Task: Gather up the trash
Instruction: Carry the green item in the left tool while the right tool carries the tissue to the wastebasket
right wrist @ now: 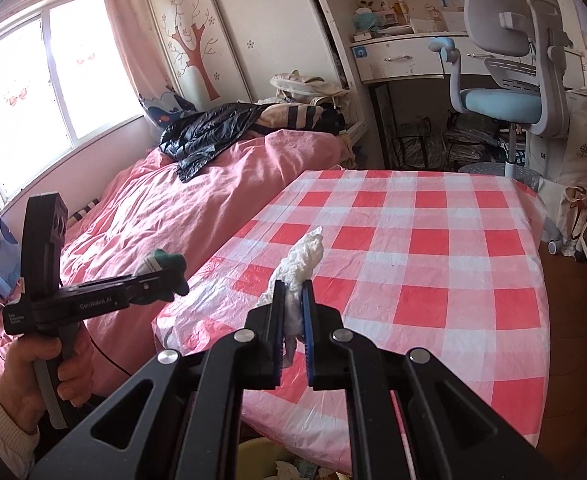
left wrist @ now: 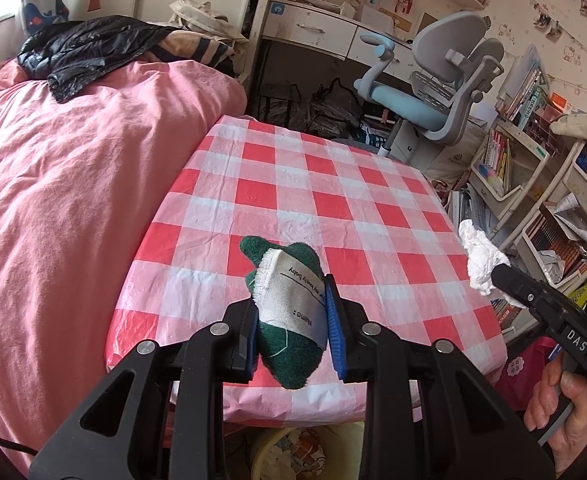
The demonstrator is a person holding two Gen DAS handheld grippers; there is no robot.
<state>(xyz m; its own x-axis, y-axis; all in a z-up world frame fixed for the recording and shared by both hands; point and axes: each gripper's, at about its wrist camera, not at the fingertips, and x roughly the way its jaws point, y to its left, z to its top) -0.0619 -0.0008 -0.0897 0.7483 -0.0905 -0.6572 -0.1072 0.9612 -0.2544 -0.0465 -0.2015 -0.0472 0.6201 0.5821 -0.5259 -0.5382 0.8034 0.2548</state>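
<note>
My left gripper (left wrist: 293, 312) is shut on a dark green fuzzy cloth with a white printed label (left wrist: 289, 308), held above the near edge of the red and white checked table (left wrist: 333, 184). In the right wrist view the same cloth (right wrist: 165, 266) pokes out of the left gripper (right wrist: 161, 280) at the left, over the bed. My right gripper (right wrist: 293, 308) is shut on a crumpled white tissue (right wrist: 303, 260) above the table's near left corner. The left wrist view shows that tissue (left wrist: 481, 256) at the tip of the right gripper (left wrist: 501, 276).
A bin with crumpled paper (left wrist: 289, 456) stands on the floor below the table's near edge, and its rim (right wrist: 261, 460) shows under my right gripper. A pink bed (left wrist: 73, 184) lies to the left. A grey and blue chair (left wrist: 433, 92) and bookshelves (left wrist: 533, 184) stand beyond.
</note>
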